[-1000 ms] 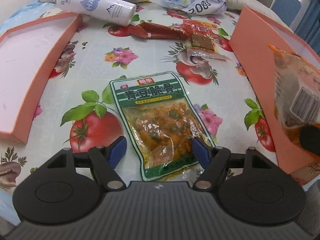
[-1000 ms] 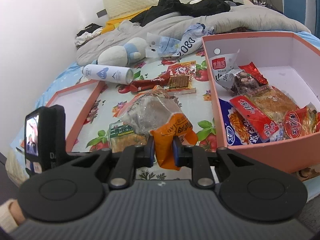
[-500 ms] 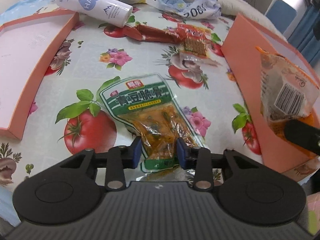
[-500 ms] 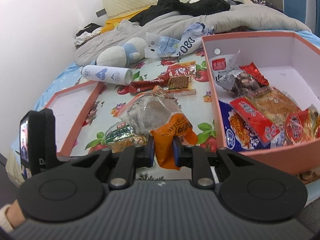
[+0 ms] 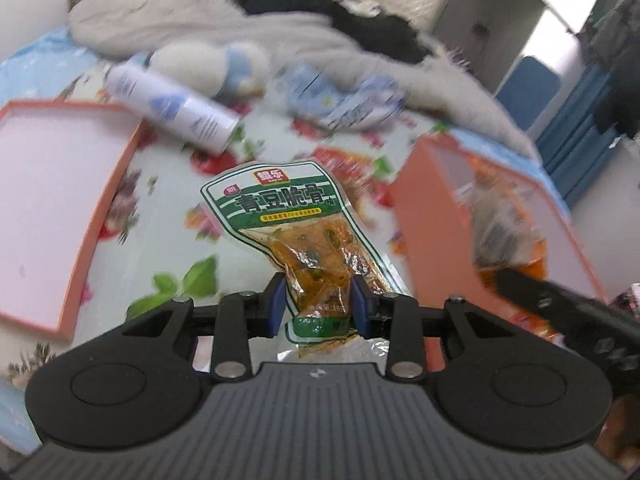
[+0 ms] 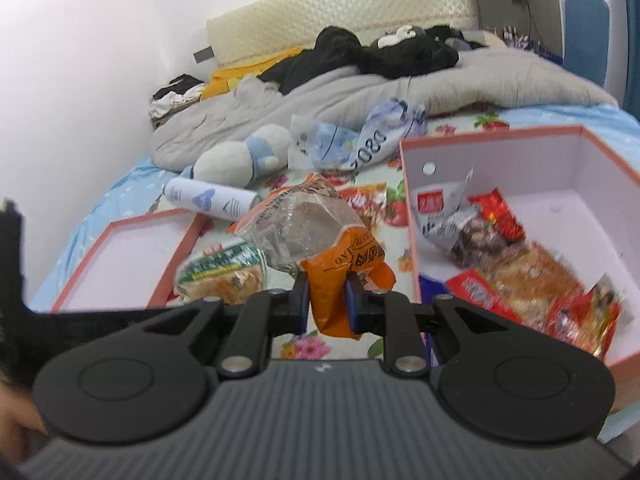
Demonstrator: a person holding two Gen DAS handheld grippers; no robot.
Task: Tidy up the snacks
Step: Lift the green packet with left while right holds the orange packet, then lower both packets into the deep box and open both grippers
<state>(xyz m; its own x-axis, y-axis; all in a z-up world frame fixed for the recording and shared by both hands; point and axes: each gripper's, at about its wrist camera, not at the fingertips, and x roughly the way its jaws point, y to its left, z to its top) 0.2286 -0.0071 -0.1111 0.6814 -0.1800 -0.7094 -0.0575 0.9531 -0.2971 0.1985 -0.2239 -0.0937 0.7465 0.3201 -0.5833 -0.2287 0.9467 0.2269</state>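
Observation:
My left gripper (image 5: 318,306) is shut on the lower end of a green-labelled snack pouch (image 5: 288,212) with orange contents, which hangs lifted off the flowered cloth (image 5: 168,204). The same pouch (image 6: 222,272) shows at the left in the right wrist view. My right gripper (image 6: 327,306) is shut on the orange corner of a clear-and-orange snack bag (image 6: 308,232), held up beside the pink box (image 6: 408,200). That box (image 5: 424,216) holds several snack packets (image 6: 516,280). In the left wrist view the bag (image 5: 504,232) and the right gripper's black arm sit at the right, blurred.
A pink box lid (image 5: 52,200) lies at the left. A white spray bottle (image 5: 172,112), a white-and-blue plush toy (image 6: 240,160), a crumpled blue-white wrapper (image 6: 360,140) and loose red snack packets (image 6: 368,200) lie behind. Grey bedding (image 6: 360,92) with dark clothes fills the back.
The left gripper closed on the green pouch and lifted it off the cloth. The right gripper rose a little with its orange bag still held.

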